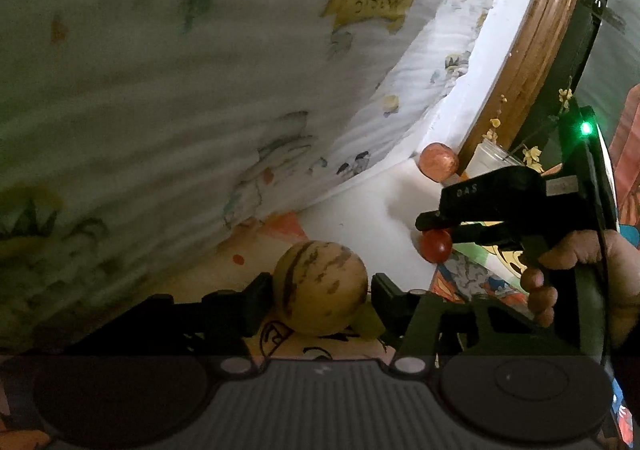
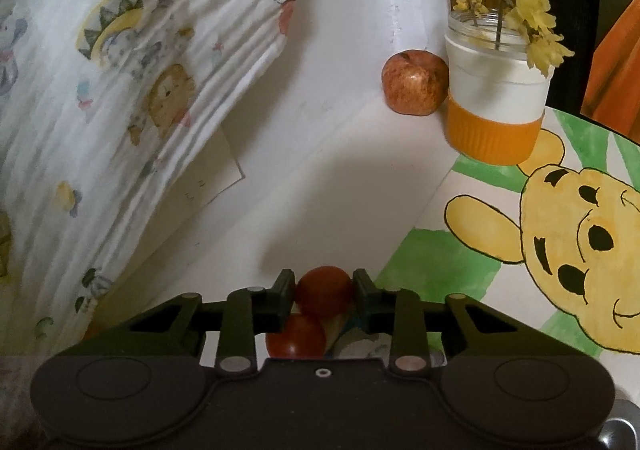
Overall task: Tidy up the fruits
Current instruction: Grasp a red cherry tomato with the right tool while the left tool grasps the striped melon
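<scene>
A round yellow fruit with brown stripes (image 1: 320,286) rests on a cartoon-printed sheet. My left gripper (image 1: 322,298) is shut on it, one pad on each side. A small greenish piece (image 1: 370,324) lies just behind the right pad. My right gripper (image 2: 324,284) is shut on a small red tomato (image 2: 324,292). A second red tomato (image 2: 296,336) lies just below it, close to the camera. In the left wrist view the right gripper (image 1: 438,232) shows at the right with the tomato (image 1: 436,248) in its tips, and a hand (image 1: 580,254) grips its handle. A red apple (image 2: 414,82) (image 1: 438,162) stands farther back.
A glass jar with an orange band and yellow flowers (image 2: 496,98) stands right of the apple. A bear drawing (image 2: 580,242) covers the surface at the right. A crinkled cartoon-print cloth (image 2: 120,90) rises on the left. A wooden frame (image 1: 532,50) runs behind.
</scene>
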